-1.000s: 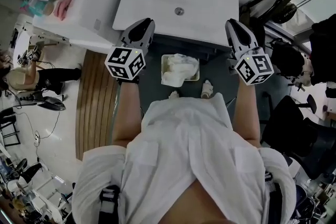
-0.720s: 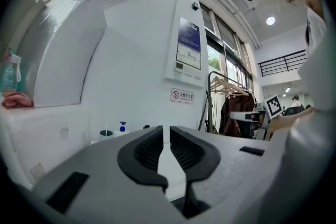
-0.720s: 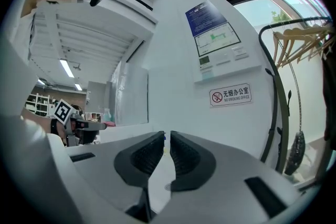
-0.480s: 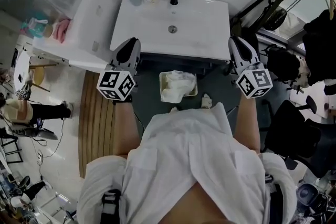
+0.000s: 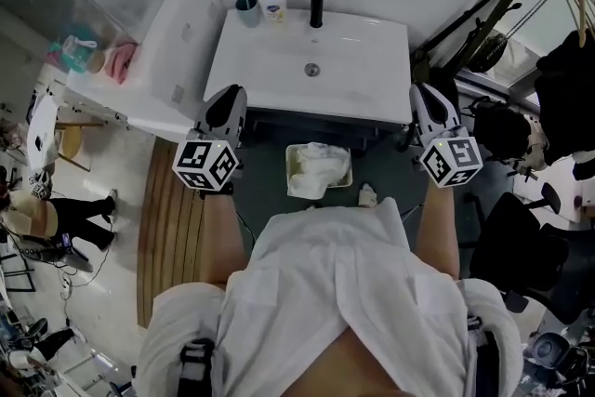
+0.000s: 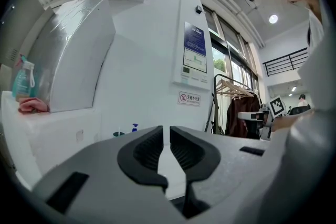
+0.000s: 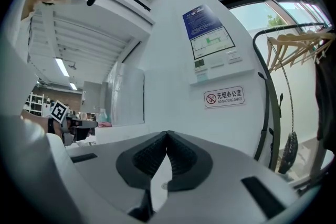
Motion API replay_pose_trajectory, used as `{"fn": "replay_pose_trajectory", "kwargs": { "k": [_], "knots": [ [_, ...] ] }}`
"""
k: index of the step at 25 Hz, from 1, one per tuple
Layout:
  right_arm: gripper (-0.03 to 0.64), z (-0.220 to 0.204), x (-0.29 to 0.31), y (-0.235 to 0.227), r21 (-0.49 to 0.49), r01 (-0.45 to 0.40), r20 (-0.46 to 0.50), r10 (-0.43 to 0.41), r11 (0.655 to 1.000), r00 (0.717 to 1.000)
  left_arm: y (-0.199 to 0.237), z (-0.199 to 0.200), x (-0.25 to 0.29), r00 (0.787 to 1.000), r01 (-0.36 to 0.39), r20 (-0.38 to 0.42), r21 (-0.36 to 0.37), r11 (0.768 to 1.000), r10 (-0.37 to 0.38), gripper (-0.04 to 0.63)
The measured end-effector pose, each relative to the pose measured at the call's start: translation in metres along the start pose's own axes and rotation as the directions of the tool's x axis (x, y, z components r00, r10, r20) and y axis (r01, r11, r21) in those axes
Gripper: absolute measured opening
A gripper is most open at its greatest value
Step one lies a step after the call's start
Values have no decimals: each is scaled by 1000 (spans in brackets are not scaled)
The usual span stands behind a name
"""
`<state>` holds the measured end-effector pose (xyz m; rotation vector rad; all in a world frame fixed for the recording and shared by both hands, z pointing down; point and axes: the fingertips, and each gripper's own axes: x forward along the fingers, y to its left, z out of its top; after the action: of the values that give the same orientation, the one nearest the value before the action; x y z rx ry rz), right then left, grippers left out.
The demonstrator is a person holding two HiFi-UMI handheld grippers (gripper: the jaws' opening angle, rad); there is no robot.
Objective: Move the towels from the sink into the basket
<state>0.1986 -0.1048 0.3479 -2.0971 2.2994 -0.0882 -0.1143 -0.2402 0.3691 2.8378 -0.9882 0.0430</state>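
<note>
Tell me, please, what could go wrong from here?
The towels heap up in the basket and may spill over its rim.
The basket stands right by the person's foot; a step could tip it.
The left gripper and right gripper hang near the sink edge and might knock it.

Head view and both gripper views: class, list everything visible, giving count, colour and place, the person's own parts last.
sink: one, white, against the wall
faucet: one, black, sink's back edge
soap bottle: one, white with blue pump, left of faucet
cup: one, teal, left of the bottle
basket: one, white, floor below sink
towels: count unclear, white, in basket
cloth: one, pink, counter at left
left gripper: one, grey, left of basket, jaws slightly apart, empty
right gripper: one, grey, right of basket, jaws just closed, empty
</note>
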Motion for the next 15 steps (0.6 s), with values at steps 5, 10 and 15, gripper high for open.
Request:
{"fn": "replay_pose_trajectory", "kwargs": {
  "k": [5, 10, 15],
  "knots": [
    [26, 3, 2, 9, -27, -12, -10, 12, 1000, 1000, 6, 2, -10, 1000, -10, 7, -3, 1000, 10, 34],
    [26, 3, 4, 16, -46, -28, -19, 27, 999, 999, 12, 3, -20, 999, -28, 24, -13, 1000, 29, 34],
    [26, 1, 9, 20, -50, -32, -27, 31, 998, 999, 17, -1, -26, 999, -32, 18, -16, 999, 32, 34]
  ]
}}
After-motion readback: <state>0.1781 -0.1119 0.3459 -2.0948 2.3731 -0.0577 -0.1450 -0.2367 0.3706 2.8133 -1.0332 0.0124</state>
